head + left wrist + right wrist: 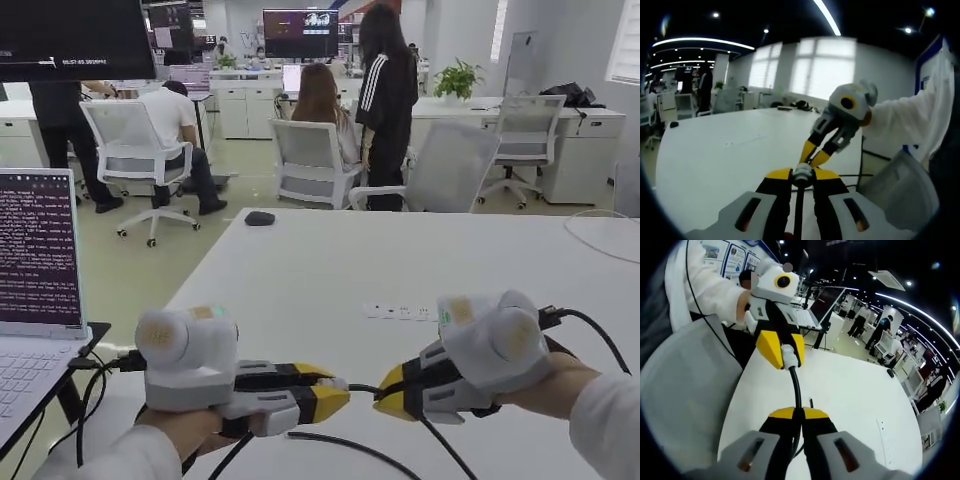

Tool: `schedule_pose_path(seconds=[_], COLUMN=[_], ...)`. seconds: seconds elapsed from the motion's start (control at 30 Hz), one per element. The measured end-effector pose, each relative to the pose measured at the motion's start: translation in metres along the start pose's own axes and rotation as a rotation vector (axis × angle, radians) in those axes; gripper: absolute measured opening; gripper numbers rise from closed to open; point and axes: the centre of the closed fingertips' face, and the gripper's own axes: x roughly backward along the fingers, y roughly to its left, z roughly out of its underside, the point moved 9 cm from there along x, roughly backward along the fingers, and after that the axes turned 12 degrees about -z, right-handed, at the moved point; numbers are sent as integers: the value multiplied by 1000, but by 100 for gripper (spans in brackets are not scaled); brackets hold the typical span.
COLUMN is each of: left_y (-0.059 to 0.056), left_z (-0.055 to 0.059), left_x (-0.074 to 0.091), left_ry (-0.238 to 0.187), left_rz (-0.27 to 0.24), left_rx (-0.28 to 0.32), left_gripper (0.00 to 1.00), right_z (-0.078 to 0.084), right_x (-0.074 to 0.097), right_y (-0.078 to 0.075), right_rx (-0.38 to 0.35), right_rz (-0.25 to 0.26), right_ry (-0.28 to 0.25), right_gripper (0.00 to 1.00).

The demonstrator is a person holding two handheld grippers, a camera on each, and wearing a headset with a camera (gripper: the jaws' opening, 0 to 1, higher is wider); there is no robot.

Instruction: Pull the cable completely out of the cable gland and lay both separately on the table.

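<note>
At the bottom of the head view, two hand-held grippers met tip to tip just above a white table [400, 260]. The left gripper [335, 393], at lower left, had its yellow jaws closed narrow on the pale cable gland [789, 356]. The right gripper [388, 398], at lower right, had its jaws pinched on the black cable [796, 390] a short way back from the gland.

In the right gripper view the cable ran straight up the middle of the frame from that gripper's jaws into the gland. Judging by this, the task was at its pulling step: the cable was still threaded in the gland, both were held off the table, and the parting and laying down remained to be done. The gland was the only thing here that held anything, and what it held was the cable.

Further up the frame a row of sockets [398, 312] sat flush in the tabletop, then a small dark object [259, 218]. An open laptop [35, 260] stood at the left edge. At the top were office chairs [310, 150] and people at desks.
</note>
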Motion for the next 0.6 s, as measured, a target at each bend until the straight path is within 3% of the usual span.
schedule_pose_path(seconds=[0.33, 0.6], left_y=[12, 10], left_z=[7, 8], left_x=[16, 17], left_ry=[-2, 5], left_rz=[-45, -52], left_rx=[28, 46], left_gripper=[17, 17], right_z=[21, 23], right_x=[9, 6], right_y=[1, 4], right_rx=[-60, -73], right_rz=[11, 2], right_ry=[20, 22], right_gripper=[2, 3])
